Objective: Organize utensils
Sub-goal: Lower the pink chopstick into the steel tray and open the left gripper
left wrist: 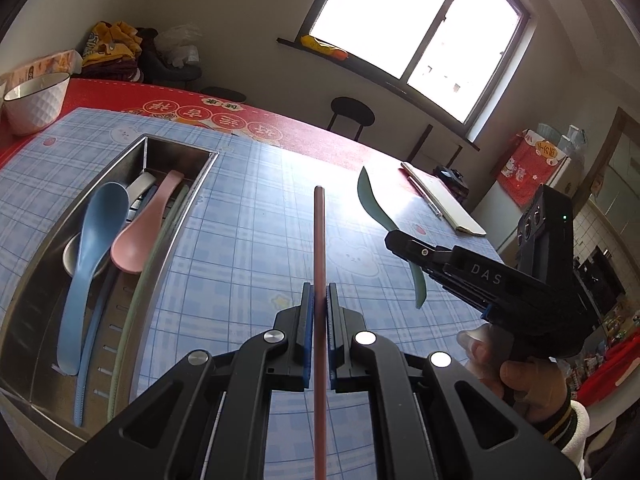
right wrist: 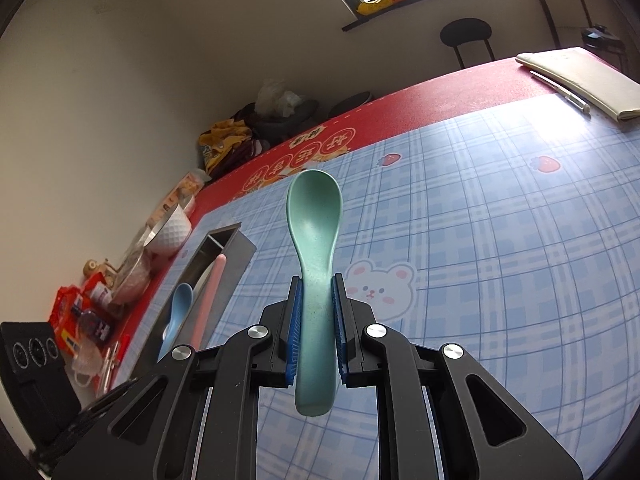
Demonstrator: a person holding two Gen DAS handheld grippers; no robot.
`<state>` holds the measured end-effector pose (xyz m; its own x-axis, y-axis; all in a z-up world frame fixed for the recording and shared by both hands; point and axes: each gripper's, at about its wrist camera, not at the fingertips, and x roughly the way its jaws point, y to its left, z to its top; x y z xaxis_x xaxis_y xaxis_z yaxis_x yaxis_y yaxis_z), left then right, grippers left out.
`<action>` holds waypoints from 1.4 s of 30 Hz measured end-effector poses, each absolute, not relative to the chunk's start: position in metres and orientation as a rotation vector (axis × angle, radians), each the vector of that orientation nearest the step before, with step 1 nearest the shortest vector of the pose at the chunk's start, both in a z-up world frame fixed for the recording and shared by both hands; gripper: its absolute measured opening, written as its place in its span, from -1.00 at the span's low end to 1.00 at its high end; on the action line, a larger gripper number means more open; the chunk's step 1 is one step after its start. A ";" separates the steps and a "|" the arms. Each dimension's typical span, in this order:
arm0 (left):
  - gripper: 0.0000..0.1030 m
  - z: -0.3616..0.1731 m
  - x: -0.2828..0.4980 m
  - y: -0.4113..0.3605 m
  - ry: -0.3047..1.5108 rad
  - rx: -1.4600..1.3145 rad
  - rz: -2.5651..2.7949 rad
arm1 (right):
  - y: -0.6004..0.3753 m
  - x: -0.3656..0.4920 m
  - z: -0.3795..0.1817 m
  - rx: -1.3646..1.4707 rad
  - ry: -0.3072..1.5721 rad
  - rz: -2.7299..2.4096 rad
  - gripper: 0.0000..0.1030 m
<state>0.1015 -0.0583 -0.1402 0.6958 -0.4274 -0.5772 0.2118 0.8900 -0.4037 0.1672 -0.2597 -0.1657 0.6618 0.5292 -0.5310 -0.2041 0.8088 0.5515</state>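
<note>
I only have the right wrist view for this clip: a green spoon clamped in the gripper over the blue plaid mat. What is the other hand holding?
Observer: The left gripper is shut on a thin pink chopstick, pointing away over the mat.
Operator: What else lies in the metal tray? I see just a blue spoon and something pink.
Observer: The steel tray also holds a green chopstick along its right wall, beside the pink spoon.
Operator: Anything under the blue spoon?
Observer: Yes, a metal spoon shows beneath the blue spoon.
</note>
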 end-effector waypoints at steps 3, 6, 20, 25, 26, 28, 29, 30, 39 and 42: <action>-0.89 -0.131 0.104 -0.048 0.749 -0.341 -0.387 | -0.257 0.166 -0.166 0.474 0.741 0.437 -0.72; -0.89 -0.118 0.109 -0.031 0.771 -0.353 -0.399 | -0.256 0.167 -0.168 0.471 0.749 0.432 -0.72; -0.89 -0.124 0.174 0.025 0.901 -0.239 -0.269 | -0.257 0.169 -0.174 0.476 0.765 0.416 -0.72; -0.88 -0.145 0.189 0.026 0.971 -0.219 -0.243 | -0.256 0.171 -0.175 0.473 0.771 0.417 -0.72; -0.88 -0.147 0.191 0.026 0.980 -0.222 -0.235 | -0.256 0.171 -0.175 0.473 0.772 0.418 -0.72; -0.88 -0.152 0.194 0.027 1.005 -0.229 -0.231 | -0.256 0.173 -0.176 0.474 0.775 0.418 -0.72; -0.88 -0.153 0.195 0.026 1.012 -0.230 -0.238 | -0.256 0.173 -0.176 0.476 0.776 0.417 -0.72; -0.88 -0.153 0.196 0.026 1.013 -0.229 -0.240 | -0.256 0.173 -0.176 0.477 0.776 0.418 -0.72; -0.85 -0.126 0.168 0.039 0.896 -0.195 -0.263 | -0.255 0.173 -0.178 0.470 0.780 0.422 -0.72; -0.67 -0.117 0.147 0.048 0.823 -0.136 -0.262 | -0.252 0.174 -0.178 0.459 0.782 0.420 -0.72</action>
<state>0.1469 0.0476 -0.1173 0.6500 -0.2824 -0.7055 0.1773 0.9591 -0.2206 0.1737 -0.2519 -0.1781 0.6374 0.5188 -0.5697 -0.1883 0.8218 0.5377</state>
